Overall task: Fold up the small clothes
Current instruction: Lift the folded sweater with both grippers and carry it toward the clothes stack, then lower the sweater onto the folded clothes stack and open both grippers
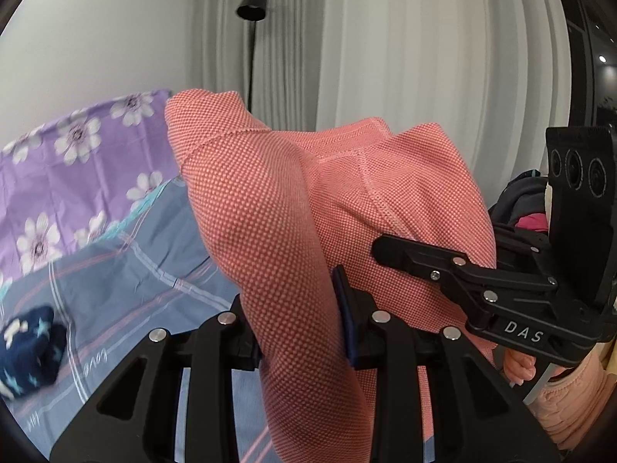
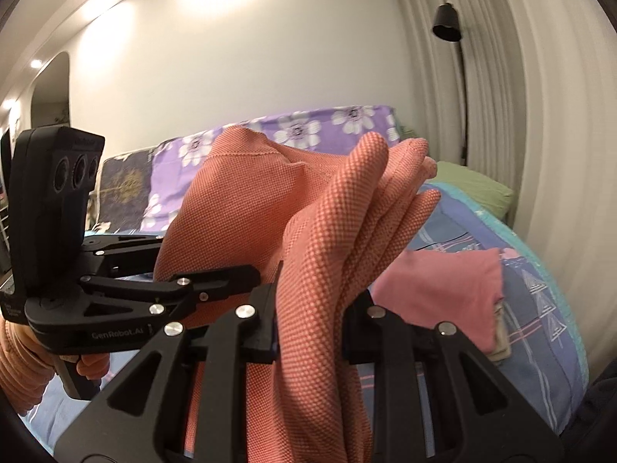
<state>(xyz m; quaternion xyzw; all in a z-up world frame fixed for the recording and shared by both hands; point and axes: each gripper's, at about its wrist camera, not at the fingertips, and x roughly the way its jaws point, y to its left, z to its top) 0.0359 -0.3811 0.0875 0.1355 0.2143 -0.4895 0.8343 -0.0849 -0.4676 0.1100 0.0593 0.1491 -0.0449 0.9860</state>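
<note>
A: Where's the garment?
B: The coral knit garment point(image 1: 270, 208) hangs above the bed point(image 1: 127, 270), bunched between both claws.
A: Grips?
B: Left gripper point(image 1: 300, 320) and right gripper point(image 2: 308, 320) each clench its fabric; a folded pink cloth point(image 2: 439, 289) lies on the bed.

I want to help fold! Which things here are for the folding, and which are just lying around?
For the folding:
orange garment, held up off the bed
left gripper, shut on it
right gripper, shut on it

Just lying around:
navy star-print bundle on the bed
folded pink cloth
green pillow
black lamp
</note>
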